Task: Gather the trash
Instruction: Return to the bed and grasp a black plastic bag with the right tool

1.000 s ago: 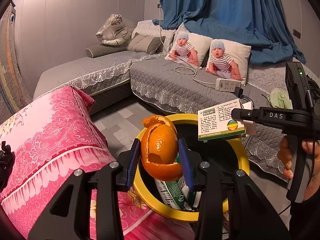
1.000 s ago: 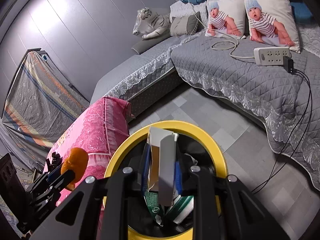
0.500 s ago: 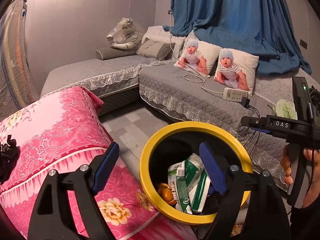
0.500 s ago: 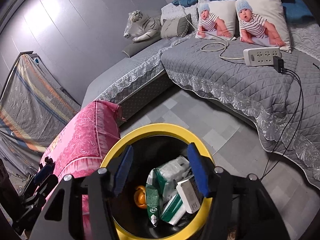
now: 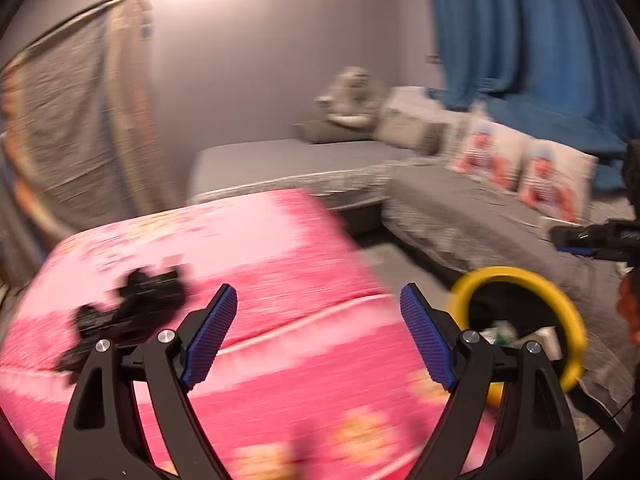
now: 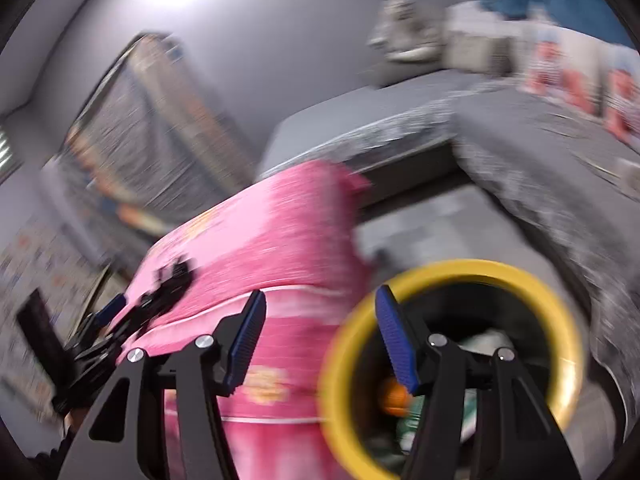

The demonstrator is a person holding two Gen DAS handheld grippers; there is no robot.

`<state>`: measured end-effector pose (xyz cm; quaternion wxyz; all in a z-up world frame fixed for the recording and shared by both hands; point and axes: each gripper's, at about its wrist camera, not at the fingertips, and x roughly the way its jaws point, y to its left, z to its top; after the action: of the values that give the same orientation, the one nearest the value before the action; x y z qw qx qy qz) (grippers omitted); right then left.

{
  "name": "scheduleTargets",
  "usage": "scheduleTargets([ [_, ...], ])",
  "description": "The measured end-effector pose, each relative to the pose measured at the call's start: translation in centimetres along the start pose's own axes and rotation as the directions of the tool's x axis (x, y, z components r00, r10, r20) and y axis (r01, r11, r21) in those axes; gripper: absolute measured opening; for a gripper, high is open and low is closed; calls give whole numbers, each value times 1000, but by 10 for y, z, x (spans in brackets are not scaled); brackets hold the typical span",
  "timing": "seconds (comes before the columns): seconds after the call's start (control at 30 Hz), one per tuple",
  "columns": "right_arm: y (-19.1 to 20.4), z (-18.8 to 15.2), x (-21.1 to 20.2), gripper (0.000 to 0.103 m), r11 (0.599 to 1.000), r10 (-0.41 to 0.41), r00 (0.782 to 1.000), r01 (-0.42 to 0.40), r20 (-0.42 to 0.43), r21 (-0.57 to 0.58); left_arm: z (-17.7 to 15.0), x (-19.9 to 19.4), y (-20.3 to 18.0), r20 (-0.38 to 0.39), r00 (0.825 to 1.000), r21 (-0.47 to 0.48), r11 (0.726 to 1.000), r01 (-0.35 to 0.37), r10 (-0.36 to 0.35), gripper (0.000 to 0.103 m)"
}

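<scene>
Both tools hang empty over a pink floral cover (image 5: 280, 264) as the view blurs with motion. The left tool (image 5: 316, 336) stands with its blue pads wide apart and nothing between them; a second ago it gripped an orange peel over the yellow-rimmed trash bin (image 5: 568, 312), and its jaws have just been opening. The right tool (image 6: 318, 340) is spread about halfway, also bare; a second ago it pinched a small carton, and its jaws too have just parted. The peel (image 6: 394, 398) now lies inside the bin (image 6: 452, 270) among green-and-white packets, seen past the right tool's finger. The bin, which sat centred under both tools half a second ago, has slid to the right of each view, and the pink cover now fills the space between the pads. A black object (image 5: 132, 312) lies on that cover, to the left. Behind, the grey quilted sofa (image 5: 472, 216) and blue curtain (image 5: 532, 32) are smeared.
</scene>
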<state>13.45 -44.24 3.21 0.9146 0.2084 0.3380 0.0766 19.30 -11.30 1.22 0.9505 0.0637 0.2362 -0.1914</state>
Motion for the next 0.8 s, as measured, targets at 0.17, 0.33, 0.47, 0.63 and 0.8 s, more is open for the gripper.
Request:
scheduleTargets([
  [0.17, 100, 14, 67, 54, 973, 139, 980, -162, -142, -167, -19, -28, 107, -13, 973, -122, 965, -231, 232, 80],
  [0.33, 191, 19, 145, 54, 931, 217, 928, -290, -303, -221, -41, -45, 182, -46, 925, -163, 911, -379, 377, 80],
  [0.47, 251, 22, 207, 54, 917, 187, 901, -303, -391, -260, -53, -44, 220, -96, 921, -208, 897, -390, 378, 80],
  [0.63, 294, 23, 278, 54, 926, 92, 893, -239, -441, -292, -70, -42, 245, -129, 935, -274, 895, -353, 330, 80],
  [0.8, 317, 15, 332, 54, 924, -1, 893, -171, -450, -341, -72, -29, 247, -151, 940, -262, 905, -336, 306, 80],
])
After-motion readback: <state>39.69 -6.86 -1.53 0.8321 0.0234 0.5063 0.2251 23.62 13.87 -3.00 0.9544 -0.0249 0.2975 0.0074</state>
